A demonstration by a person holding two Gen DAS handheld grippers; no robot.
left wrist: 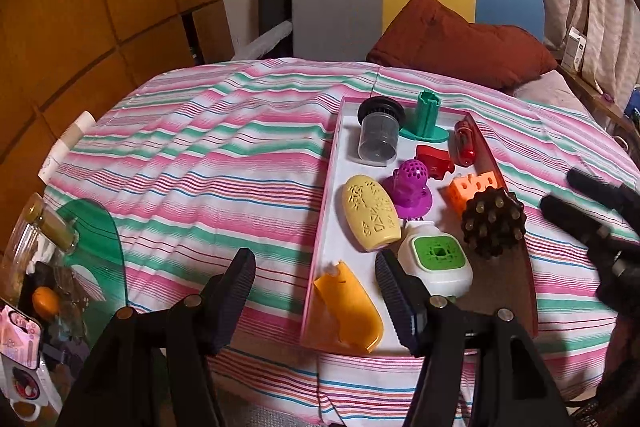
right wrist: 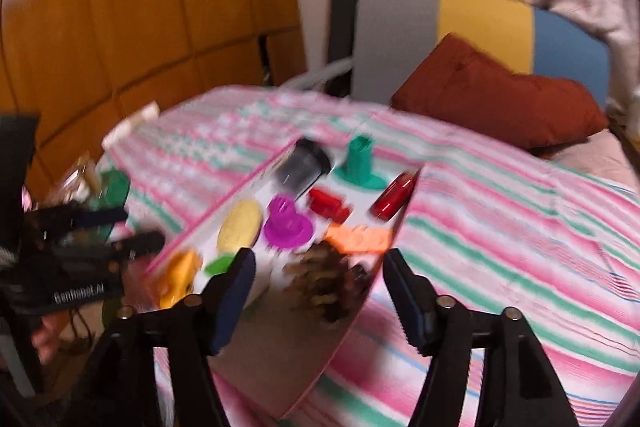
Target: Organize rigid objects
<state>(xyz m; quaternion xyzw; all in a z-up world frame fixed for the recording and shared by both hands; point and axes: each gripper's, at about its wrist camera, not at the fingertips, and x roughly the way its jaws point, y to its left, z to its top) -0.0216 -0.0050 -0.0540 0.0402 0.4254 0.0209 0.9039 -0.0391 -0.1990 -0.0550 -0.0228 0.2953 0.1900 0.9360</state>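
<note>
Left tool (left wrist: 316, 301), fingers spread and pinching nothing, poised over the near left edge of the pink-rimmed tray (left wrist: 320, 267) on the striped bedspread (left wrist: 200, 167); an orange scoop-shaped piece (left wrist: 348, 311) lies between its fingers, untouched. Right tool (right wrist: 320, 295), fingers spread and empty, just above the tray's near right corner; directly ahead of it, the brown studded ball (right wrist: 324, 279) rests in the tray. Beyond the ball: orange block (left wrist: 472, 189), purple perforated piece (left wrist: 412, 191), yellow oval case (left wrist: 372, 213), white-and-green box (left wrist: 436, 259), red piece (left wrist: 434, 161), red capsule (left wrist: 466, 143), green stand (left wrist: 426, 119), grey cup (left wrist: 378, 133). The right-wrist view is motion-blurred.
</note>
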